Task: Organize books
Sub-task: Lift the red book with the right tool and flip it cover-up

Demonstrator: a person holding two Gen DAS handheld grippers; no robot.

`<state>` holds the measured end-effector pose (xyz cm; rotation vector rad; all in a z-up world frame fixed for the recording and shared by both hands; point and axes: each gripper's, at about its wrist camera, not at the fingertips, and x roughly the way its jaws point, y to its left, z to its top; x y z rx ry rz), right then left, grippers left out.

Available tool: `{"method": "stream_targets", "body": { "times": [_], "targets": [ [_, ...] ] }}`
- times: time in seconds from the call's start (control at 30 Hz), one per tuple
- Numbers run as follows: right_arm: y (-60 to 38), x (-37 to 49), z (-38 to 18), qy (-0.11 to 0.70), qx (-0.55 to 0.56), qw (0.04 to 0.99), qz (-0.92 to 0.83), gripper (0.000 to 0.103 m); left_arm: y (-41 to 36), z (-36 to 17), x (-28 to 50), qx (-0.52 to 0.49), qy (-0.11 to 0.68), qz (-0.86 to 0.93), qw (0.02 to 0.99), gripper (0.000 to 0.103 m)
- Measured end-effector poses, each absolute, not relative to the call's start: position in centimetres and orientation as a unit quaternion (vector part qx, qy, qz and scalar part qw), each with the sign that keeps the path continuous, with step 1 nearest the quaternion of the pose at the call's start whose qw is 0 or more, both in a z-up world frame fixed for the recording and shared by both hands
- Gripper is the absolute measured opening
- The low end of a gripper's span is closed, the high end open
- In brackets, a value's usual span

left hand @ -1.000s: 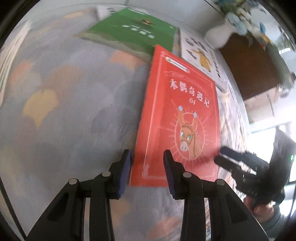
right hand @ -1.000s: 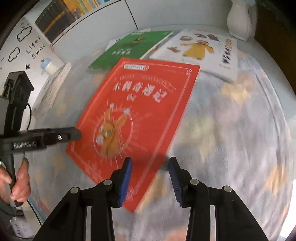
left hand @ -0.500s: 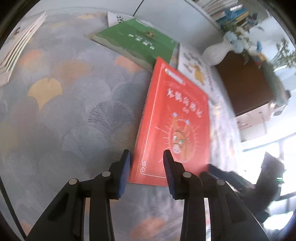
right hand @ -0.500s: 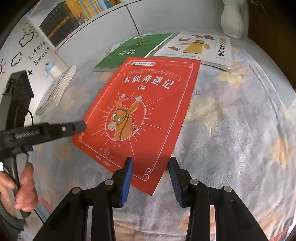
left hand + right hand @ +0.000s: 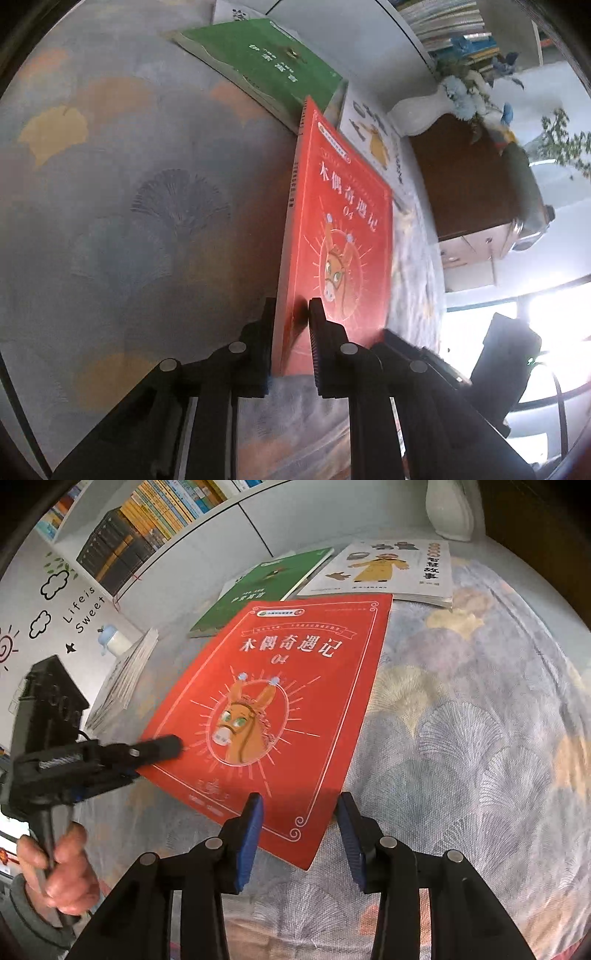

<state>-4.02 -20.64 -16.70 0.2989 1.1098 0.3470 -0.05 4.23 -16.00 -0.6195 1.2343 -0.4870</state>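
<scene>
While the left gripper (image 5: 291,314) has its jaws clamped on the spine-side bottom corner of the red book (image 5: 343,229), the left wrist view shows that edge raised off the patterned cloth (image 5: 129,192) on the bench, the cover tilting up. Beyond the red book's far end lie the green book (image 5: 266,62) and the white picture book (image 5: 376,140), with the white vase (image 5: 421,114) past them. A good lift, I judge, keeps the grip firm near the spine and raises slowly so the thin book does not sag or slip. Half a second ago these jaws stood apart astride the flat corner; now they have shut and the book's edge has risen.

In the right wrist view, the right gripper (image 5: 301,834) hovers with jaws apart over the red book's near corner, pressing nothing. The person's hand (image 5: 55,871) holds the left gripper at the red book's left edge. Compared with the earlier frame, that edge now sits higher; the right gripper has barely shifted.
</scene>
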Motion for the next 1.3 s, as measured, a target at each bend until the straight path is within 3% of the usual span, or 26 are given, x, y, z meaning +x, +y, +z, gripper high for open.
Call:
{"method": "stream_targets", "body": {
  "times": [0.13, 0.27, 0.37, 0.53, 0.57, 0.6, 0.77, 0.9, 1.03, 1.3],
  "targets": [
    [-21.9, -3.3, -16.7, 0.543, 0.179, 0.802, 0.175, 0.042, 4.7, -14.6, 0.8, -0.369, 0.540, -0.268, 0.708, 0.010],
    [-24.9, -3.3, -17.5, 0.549, 0.303, 0.751, 0.204, 0.062, 4.7, -13.2, 2.4, -0.411, 0.527, -0.305, 0.678, 0.011],
    [-25.9, -2.9, -18.7, 0.541, 0.382, 0.713, 0.229, 0.067, 5.0, -13.5, 3.1, -0.446, 0.526, -0.310, 0.655, 0.011],
    [-26.4, -1.9, -21.4, 0.510, 0.516, 0.640, 0.254, 0.067, 4.9, -14.8, 2.7, -0.473, 0.532, -0.308, 0.631, 0.011],
    [-26.3, -1.5, -21.4, 0.504, 0.523, 0.638, 0.256, 0.061, 4.9, -14.8, 2.8, -0.473, 0.535, -0.307, 0.630, 0.011],
    [-26.0, -0.9, -21.3, 0.501, 0.523, 0.639, 0.259, 0.049, 4.8, -14.9, 2.7, -0.468, 0.538, -0.301, 0.633, 0.010],
    [-24.6, -0.3, -19.2, 0.512, 0.431, 0.706, 0.231, 0.035, 5.0, -14.5, 2.2, -0.373, 0.569, -0.275, 0.679, 0.009],
    [-21.7, -1.0, -15.4, 0.507, 0.240, 0.800, 0.212, 0.034, 3.2, -13.1, 1.4, -0.264, 0.579, -0.281, 0.719, 0.009],
    [-19.4, -2.2, -12.7, 0.487, 0.123, 0.837, 0.215, 0.034, 3.3, -12.3, 1.0, -0.239, 0.576, -0.302, 0.721, 0.010],
    [-16.0, -4.1, -8.8, 0.451, 0.031, 0.856, 0.249, 0.034, 7.3, -9.8, -0.7, -0.237, 0.553, -0.314, 0.734, 0.013]
  ]
}}
